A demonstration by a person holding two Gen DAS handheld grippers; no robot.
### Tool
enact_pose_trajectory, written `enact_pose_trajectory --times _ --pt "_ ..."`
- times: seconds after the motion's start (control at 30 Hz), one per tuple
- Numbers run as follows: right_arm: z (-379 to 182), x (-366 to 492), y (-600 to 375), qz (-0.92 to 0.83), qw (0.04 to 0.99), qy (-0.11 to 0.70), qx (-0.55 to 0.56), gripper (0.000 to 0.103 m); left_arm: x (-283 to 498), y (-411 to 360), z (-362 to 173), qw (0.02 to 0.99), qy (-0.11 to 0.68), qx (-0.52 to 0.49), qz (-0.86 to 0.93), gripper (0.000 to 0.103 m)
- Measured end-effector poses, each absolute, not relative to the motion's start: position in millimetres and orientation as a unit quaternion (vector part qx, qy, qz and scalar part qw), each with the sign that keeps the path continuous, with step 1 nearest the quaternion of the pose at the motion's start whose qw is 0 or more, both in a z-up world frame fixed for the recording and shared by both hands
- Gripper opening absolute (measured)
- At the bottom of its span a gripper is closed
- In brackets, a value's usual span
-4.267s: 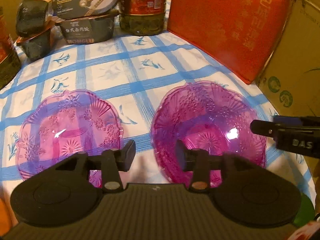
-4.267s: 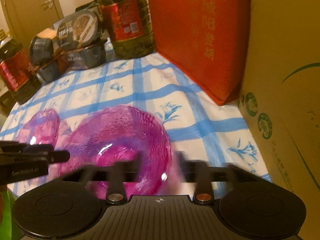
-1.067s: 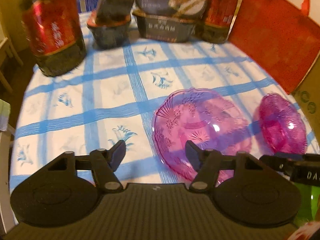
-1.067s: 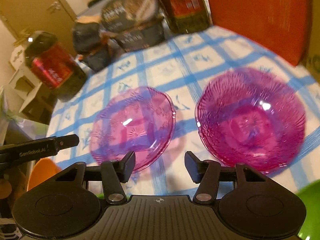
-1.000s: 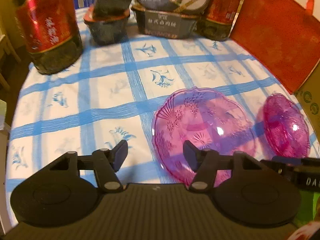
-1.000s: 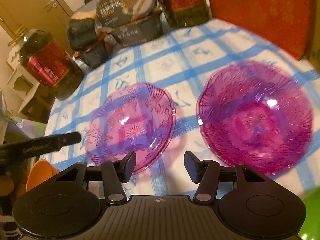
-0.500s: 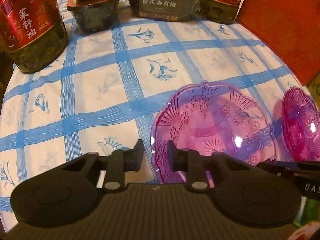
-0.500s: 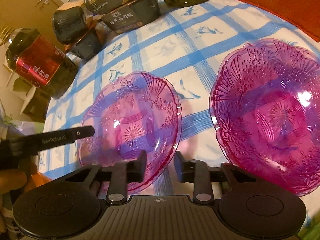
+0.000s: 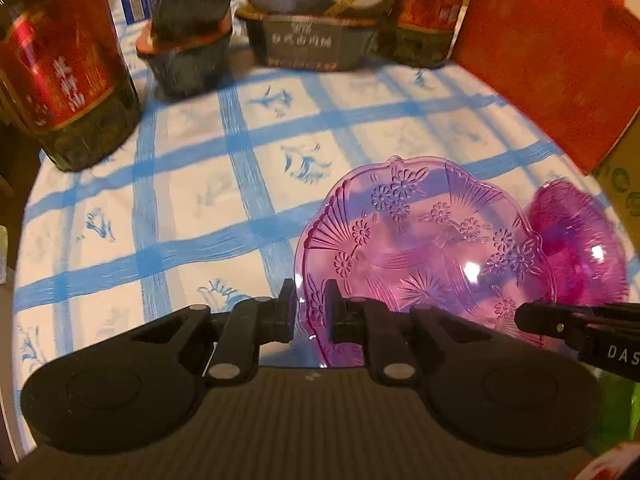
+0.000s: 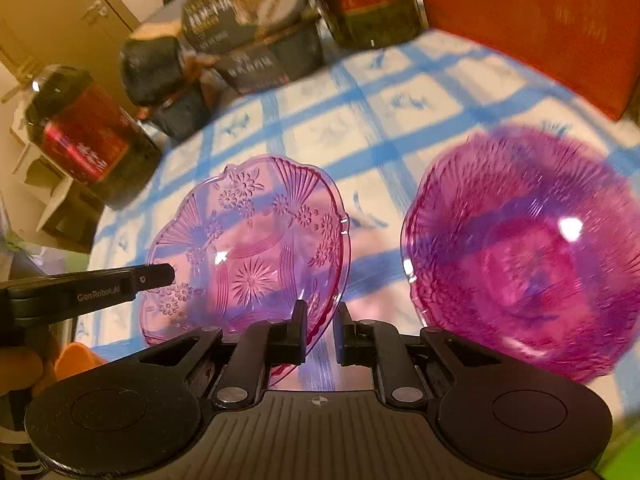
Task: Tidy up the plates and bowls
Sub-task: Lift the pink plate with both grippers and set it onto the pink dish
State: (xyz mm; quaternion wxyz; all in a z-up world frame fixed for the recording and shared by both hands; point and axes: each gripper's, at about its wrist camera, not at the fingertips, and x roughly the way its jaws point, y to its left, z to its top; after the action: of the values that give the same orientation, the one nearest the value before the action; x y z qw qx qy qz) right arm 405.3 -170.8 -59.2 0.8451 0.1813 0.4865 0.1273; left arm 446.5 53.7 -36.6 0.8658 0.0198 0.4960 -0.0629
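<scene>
A clear pink patterned plate [image 9: 420, 248] [image 10: 248, 252] is held between both grippers above the blue-checked tablecloth [image 9: 200, 200], tilted with its shadow under it. My left gripper [image 9: 311, 308] is shut on the plate's near left rim. The jaws of my right gripper [image 10: 322, 324] are closing on the near right rim, which is pinched between the pads. A deeper magenta bowl [image 9: 576, 248] [image 10: 528, 248] sits on the cloth to the plate's right, untouched. One of the right gripper's fingers [image 9: 560, 320] shows in the left wrist view, and one of the left gripper's fingers [image 10: 100, 288] shows in the right wrist view.
Large oil bottles [image 9: 60, 72], dark food tubs [image 9: 188, 40] and boxed meals [image 9: 320, 20] line the far edge. A red bag [image 9: 552, 60] and a cardboard box [image 9: 624, 176] stand along the right. Something orange [image 10: 76, 360] lies beyond the table's near left edge.
Both grippers' jaws went from wide open to closed on the pink plate's near rim. The plate now sits tilted, raised off the cloth.
</scene>
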Motion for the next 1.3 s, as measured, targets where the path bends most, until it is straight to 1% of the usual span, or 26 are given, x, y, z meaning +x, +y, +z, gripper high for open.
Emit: enact_pose_trajectory --times 0.23,0.47,0.63,0.9,1.3 --pt "-16.5 370.1 -192.7 0.128 0.859 0.459 0.186 0.013 409.7 32.1 10.7 0.879 0.470 0.023 -0.069 0.012" --pt "4.9 332.0 -225.2 0.117 0.867 0.444 0.191 0.013 370.0 1.6 34.7 0.884 0.459 0.015 -0.086 0.011" --pt "10.7 307.1 -248.9 0.104 0.873 0.440 0.186 0.013 347.6 -25.2 39.7 0.886 0.453 0.014 -0.101 0.011" --pt "13.8 284.2 -284.3 0.085 0.877 0.434 0.187 0.013 332.4 -59.3 37.6 0.882 0.455 0.014 -0.120 0.011" --pt "9.7 294.2 -318.9 0.074 0.879 0.433 0.188 0.013 345.4 -95.1 33.6 0.879 0.458 0.028 -0.130 0.011"
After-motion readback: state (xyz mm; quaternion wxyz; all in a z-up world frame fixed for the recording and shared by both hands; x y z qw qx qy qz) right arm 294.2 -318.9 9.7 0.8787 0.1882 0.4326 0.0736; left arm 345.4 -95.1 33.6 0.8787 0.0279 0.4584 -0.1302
